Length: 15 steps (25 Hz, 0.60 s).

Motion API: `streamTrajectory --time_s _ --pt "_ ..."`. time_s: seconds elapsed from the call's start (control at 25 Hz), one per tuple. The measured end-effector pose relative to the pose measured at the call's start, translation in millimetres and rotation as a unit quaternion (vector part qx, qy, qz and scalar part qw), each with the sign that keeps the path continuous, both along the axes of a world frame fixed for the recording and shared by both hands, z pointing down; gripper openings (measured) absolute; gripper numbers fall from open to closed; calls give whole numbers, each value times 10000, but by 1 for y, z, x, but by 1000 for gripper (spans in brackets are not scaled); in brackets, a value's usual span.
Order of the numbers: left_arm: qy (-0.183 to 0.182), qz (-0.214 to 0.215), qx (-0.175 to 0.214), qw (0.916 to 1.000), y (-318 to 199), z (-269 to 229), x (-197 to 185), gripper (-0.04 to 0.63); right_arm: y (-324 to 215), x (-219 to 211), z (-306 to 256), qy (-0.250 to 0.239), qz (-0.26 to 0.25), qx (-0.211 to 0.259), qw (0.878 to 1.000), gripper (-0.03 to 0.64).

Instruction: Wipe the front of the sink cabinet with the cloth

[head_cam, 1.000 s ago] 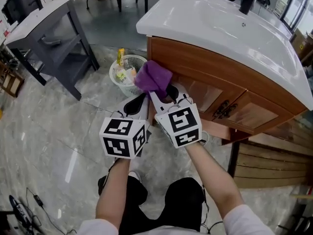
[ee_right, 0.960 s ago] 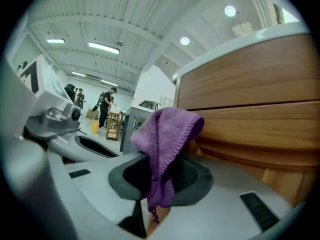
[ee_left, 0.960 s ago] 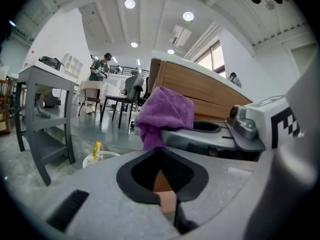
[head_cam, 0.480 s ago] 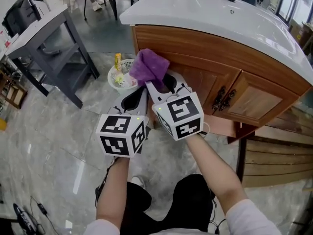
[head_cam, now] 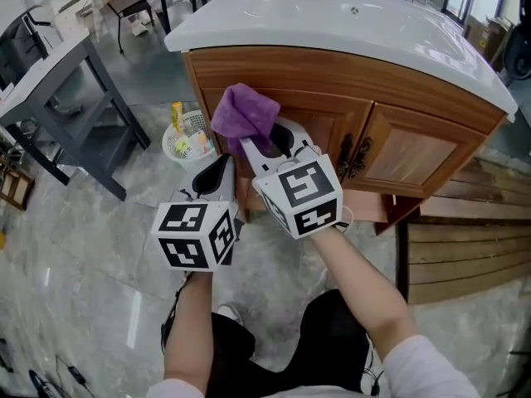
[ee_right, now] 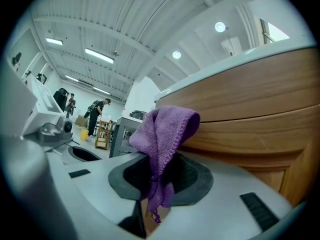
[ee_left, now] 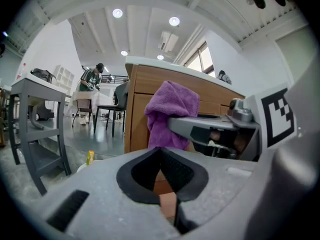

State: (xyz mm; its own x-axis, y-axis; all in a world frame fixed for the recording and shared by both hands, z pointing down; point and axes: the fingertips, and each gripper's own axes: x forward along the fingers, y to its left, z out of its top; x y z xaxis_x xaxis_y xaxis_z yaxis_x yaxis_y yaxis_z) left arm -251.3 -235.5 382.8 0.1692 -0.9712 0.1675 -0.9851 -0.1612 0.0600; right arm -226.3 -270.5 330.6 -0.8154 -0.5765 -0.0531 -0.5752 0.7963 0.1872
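The sink cabinet is brown wood under a white sink top. It has two doors with dark handles. My right gripper is shut on a bunched purple cloth, held up at the left part of the cabinet front. I cannot tell whether the cloth touches the wood. A strip of it hangs down between the right gripper's jaws. My left gripper hangs lower and to the left. The left gripper is shut with nothing in it.
A white basket with bottles stands on the floor by the cabinet's left corner. A grey table stands further left. Wooden planks lie on the floor at the right. People stand far off in both gripper views.
My right gripper has carried the cloth up from below the cabinet's corner onto its front. The cabinet now faces me more squarely. The left gripper stayed low.
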Motion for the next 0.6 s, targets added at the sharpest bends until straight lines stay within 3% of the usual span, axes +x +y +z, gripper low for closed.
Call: streamTrajectory --time_s 0.6 --pt "129 585 -90 9982 -9 16 50 3 -9 103 -1 -55 704 -185 9973 77"
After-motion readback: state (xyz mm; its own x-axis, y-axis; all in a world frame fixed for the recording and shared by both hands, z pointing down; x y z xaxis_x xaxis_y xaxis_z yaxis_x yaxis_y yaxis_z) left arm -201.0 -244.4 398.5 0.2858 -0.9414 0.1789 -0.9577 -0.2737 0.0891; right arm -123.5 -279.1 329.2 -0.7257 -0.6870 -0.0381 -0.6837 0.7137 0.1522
